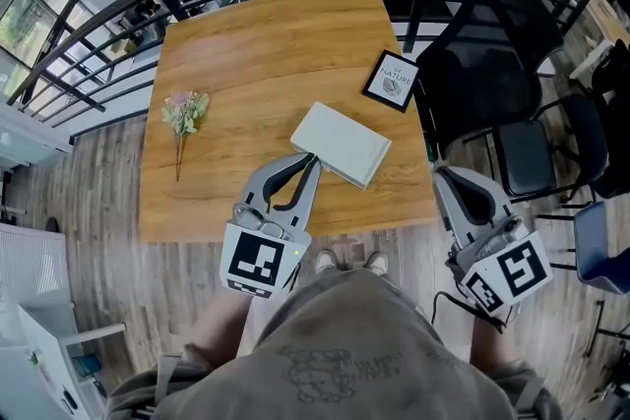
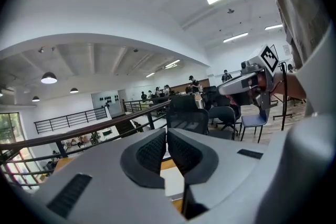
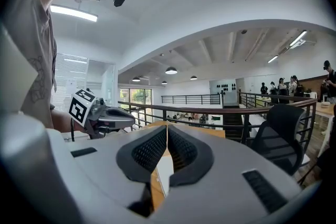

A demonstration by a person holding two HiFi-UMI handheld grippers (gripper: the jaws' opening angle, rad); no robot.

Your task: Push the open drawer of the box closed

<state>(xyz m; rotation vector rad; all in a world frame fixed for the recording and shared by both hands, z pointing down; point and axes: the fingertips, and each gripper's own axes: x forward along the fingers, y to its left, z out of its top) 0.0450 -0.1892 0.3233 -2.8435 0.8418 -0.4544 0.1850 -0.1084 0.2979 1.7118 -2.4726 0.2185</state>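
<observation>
**Pale grey flat rectangular box [image 1: 341, 144] shows no drawer standing out**

The box lies at an angle near the front middle of the light wooden worktop [image 1: 246, 44]. From the head view it reads as 1 solid slab, with no drawer visibly projecting. The push therefore looks done or all but done, though the drawer's seam is too small to make out.

The left tool [image 1: 313, 159] has its 2 jaws pressed together on nothing, and their tips are at the box's near left corner, touching or just short of it. The right tool [image 1: 441, 172] is likewise pressed together and empty, and hangs off the worktop's right front corner, apart from the box.

What seems left is at most a last nudge.

Farther out, a small dried flower bunch [image 1: 184, 116] lies to the left and a black-framed card [image 1: 392, 80] sits behind the box.
</observation>
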